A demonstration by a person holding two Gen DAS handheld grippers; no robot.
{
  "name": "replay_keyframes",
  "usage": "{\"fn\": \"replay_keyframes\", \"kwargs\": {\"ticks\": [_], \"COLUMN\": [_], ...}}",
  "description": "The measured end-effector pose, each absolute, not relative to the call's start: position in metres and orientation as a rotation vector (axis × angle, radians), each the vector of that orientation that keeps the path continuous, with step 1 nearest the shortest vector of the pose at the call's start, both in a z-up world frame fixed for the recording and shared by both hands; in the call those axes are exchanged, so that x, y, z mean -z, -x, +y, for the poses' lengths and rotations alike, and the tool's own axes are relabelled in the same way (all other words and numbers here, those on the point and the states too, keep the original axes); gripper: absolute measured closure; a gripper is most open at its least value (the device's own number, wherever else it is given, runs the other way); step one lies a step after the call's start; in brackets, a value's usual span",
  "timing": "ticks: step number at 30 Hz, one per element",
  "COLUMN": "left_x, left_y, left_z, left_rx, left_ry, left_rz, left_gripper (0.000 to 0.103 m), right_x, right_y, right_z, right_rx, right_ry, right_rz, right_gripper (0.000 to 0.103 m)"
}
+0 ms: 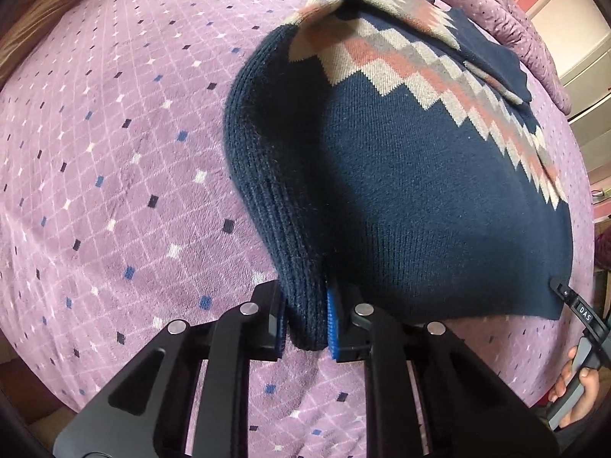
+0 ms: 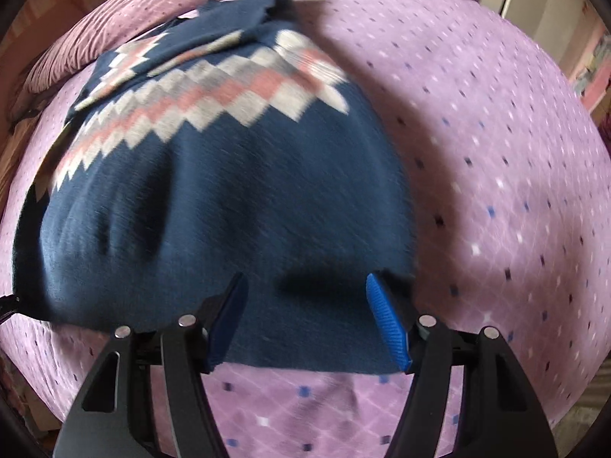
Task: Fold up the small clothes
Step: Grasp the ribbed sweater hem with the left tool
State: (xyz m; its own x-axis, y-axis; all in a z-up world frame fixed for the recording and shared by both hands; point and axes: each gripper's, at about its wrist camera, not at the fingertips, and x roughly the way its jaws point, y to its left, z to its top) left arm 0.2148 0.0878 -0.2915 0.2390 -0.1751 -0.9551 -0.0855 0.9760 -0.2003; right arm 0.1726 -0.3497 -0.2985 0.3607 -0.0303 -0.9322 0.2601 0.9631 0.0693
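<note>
Lying across a plush lilac bedspread [image 1: 114, 191] with a small diamond print: a navy knitted sweater [image 1: 420, 198] banded in cream, pink and grey zigzags. Pinching the sweater's ribbed hem between blue ridged pads: the left gripper [image 1: 305, 324], clamped tight on the fold. Hovering over the opposite hem edge: the right gripper [image 2: 305, 316], jaws standing apart, gripping nothing.

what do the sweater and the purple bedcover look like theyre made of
Sweater: knitted yarn, probably wool or acrylic; ribbed hem and visible stitch rows, matte and slightly fuzzy.
Bedcover: looks like plush fleece or velour; short soft nap with brush marks, printed diamond grid.
</note>
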Motion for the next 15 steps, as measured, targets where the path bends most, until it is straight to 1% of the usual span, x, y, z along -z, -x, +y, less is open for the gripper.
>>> {"fn": "replay_keyframes", "kwargs": {"ticks": [4,11,15], "left_x": [0.293,0.291,0.291], "left_y": [-0.216,-0.220,-0.222], "left_z": [0.085,0.078,0.075], "left_rx": [0.054,0.051,0.050], "left_ry": [0.212,0.187,0.173], "left_rz": [1.341,1.345,1.346], "left_gripper": [0.089,0.089,0.089], "right_x": [0.302,0.283,0.304], "right_y": [-0.165,-0.152,-0.147], "right_z": [-0.362,-0.376,-0.392], "right_rx": [0.181,0.240,0.234], "right_ry": [-0.261,-0.286,-0.340], "right_rz": [1.175,1.121,1.199], "right_gripper": [0.038,0.037,0.037]}}
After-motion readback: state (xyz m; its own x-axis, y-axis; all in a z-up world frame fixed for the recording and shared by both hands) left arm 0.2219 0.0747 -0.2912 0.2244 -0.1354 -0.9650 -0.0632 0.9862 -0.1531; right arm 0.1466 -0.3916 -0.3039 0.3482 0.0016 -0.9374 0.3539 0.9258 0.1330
